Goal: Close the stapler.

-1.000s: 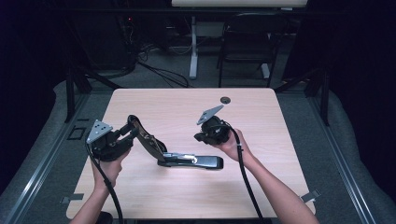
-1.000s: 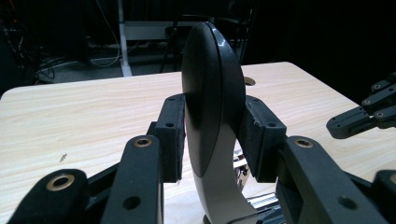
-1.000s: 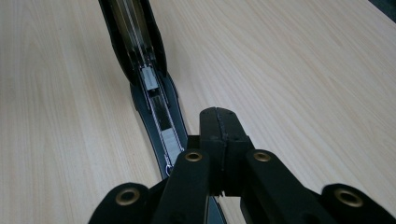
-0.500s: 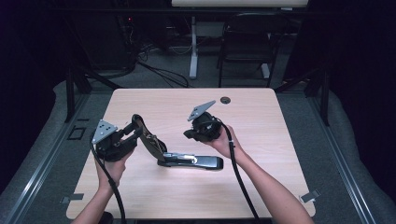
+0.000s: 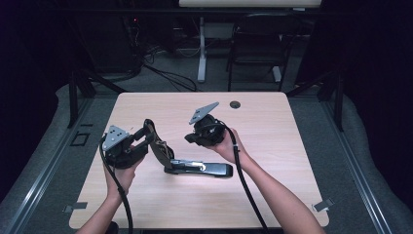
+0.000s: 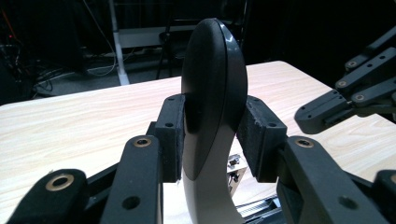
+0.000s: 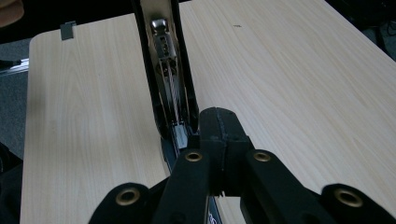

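Stapler (image 5: 197,167) lay opened near the middle of the desk (image 5: 292,146) in the high view, base flat, its lid (image 5: 155,141) swung up and clamped by the left gripper (image 5: 141,139); the right gripper (image 5: 192,139) hovered just above the base. In the left gripper view the pads (image 6: 170,135) pinched the rounded lid (image 6: 212,88) from both sides, so a slip could snap it down. In the right gripper view the shut jaws pointed at the staple channel (image 7: 170,88); a careless poke might jam it.
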Motion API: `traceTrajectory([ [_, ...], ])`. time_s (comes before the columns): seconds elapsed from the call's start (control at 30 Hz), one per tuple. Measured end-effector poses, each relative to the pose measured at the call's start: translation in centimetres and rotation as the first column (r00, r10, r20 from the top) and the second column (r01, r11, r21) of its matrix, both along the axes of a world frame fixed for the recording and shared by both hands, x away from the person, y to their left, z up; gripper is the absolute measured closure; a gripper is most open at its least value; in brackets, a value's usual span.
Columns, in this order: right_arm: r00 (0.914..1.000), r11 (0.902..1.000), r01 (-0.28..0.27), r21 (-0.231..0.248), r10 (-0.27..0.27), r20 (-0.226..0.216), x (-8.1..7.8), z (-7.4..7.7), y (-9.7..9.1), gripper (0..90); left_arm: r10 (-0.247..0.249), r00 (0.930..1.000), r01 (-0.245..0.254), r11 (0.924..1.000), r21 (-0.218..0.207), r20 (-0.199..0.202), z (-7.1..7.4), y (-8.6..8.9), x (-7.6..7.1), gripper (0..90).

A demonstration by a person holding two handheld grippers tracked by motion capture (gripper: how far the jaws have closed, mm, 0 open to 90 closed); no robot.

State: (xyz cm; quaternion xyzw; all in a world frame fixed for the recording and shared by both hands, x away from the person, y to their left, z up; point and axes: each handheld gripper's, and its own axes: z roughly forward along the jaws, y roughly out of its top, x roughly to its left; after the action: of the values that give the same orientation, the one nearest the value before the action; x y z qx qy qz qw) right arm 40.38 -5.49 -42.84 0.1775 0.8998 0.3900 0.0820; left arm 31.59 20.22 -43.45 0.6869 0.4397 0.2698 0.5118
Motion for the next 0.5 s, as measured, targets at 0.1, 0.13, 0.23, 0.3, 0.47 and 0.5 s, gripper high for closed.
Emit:
traceTrajectory([
  [0.1,1.0000,0.9999,-0.001,0.011,0.001,0.001,0.0,0.3,0.2,90.0,-0.005,1.0000,0.005,1.0000,0.003,0.001,0.0,-0.2,0.0,62.4],
  [0.13,1.0000,0.9998,-0.004,0.019,0.004,0.003,0.0,0.4,0.2,90.0,-0.007,1.0000,0.007,1.0000,0.003,0.001,0.0,-0.2,0.0,62.4],
  [0.23,0.9999,0.9998,-0.010,0.018,0.010,0.002,0.0,0.6,0.2,90.0,-0.016,0.9999,0.016,0.9999,0.006,0.004,0.0,-0.4,0.0,62.3],
  [0.3,1.0000,0.9996,-0.005,0.027,0.005,0.000,0.0,0.6,0.2,90.0,-0.022,0.9997,0.022,0.9997,0.013,0.005,0.1,-0.5,-0.1,62.2],
  [0.47,1.0000,0.9989,-0.006,0.047,0.006,0.002,0.1,1.2,0.1,90.0,-0.039,0.9991,0.039,0.9990,0.021,0.013,0.0,-1.1,0.0,61.6],
  [0.5,1.0000,0.9988,-0.009,0.049,0.009,0.003,0.1,1.3,0.1,90.0,-0.044,0.9989,0.044,0.9985,0.032,0.015,0.0,-1.3,-0.1,61.4],
])
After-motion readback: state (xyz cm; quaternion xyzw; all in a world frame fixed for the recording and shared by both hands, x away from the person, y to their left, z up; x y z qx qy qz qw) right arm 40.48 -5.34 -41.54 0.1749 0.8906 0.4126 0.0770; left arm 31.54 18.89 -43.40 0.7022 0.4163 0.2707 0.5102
